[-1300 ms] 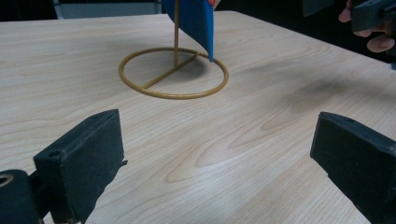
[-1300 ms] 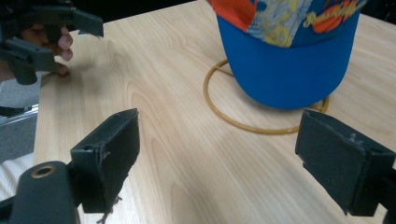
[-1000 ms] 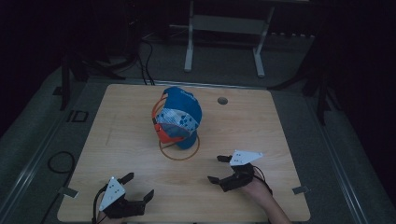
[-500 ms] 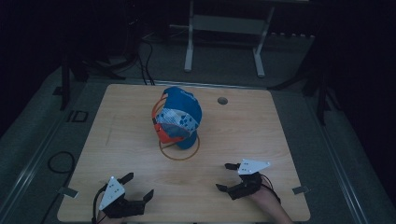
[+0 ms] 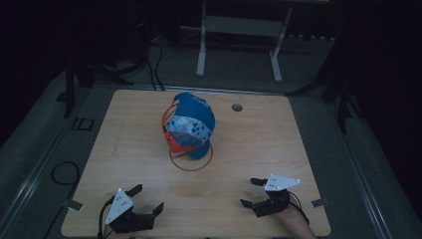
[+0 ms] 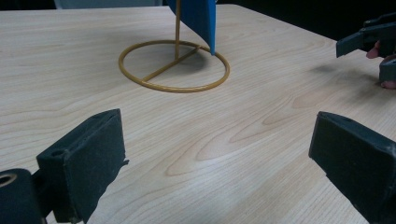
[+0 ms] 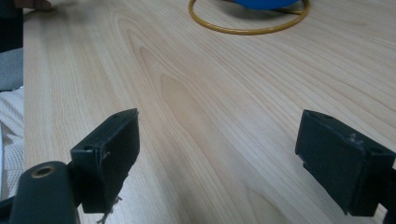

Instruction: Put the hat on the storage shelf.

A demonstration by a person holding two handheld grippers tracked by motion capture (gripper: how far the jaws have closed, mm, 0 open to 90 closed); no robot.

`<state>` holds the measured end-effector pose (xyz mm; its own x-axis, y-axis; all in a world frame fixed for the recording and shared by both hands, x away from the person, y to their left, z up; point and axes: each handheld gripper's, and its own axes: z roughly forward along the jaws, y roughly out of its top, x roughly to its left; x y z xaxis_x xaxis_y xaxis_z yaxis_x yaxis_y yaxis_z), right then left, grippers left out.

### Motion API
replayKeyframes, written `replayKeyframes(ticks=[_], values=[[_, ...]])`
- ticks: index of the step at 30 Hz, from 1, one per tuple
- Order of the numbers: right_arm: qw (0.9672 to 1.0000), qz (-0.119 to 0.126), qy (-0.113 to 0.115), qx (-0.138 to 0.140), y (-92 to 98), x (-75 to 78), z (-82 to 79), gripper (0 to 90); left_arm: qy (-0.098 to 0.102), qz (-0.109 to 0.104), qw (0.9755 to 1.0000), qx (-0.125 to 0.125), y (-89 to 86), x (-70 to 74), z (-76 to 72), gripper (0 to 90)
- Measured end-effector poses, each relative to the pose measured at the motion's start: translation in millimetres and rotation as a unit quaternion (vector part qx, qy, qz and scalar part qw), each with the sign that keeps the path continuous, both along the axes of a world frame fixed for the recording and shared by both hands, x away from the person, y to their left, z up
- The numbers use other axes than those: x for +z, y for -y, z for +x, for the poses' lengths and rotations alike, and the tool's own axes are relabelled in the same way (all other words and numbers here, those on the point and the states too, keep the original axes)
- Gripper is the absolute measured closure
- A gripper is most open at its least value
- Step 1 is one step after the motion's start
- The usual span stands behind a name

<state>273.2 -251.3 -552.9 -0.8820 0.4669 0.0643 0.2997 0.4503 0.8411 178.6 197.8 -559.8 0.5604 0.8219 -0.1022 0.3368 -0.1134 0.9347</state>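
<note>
1. The cap [image 5: 191, 124] is blue, with a white panel dotted in blue and orange trim along its left side.
2. It sits atop a gold wire stand [image 5: 191, 160], brim hanging down toward the near edge of the table [image 5: 298, 149].
3. The stand has 1 round base ring, a crossbar and an upright rod, lying flat mid-table, slightly toward the far edge.
</note>
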Motion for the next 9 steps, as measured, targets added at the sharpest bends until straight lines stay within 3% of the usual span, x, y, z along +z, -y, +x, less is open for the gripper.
replayKeyframes(ticks=[9], values=[[0.9999, 0.002, 0.002, -0.016, 8.5, -0.9, 3.9, 13.7, -0.001, 0.000, 1.0000, 0.000, 0.1, -0.5, -0.2, 3.9]])
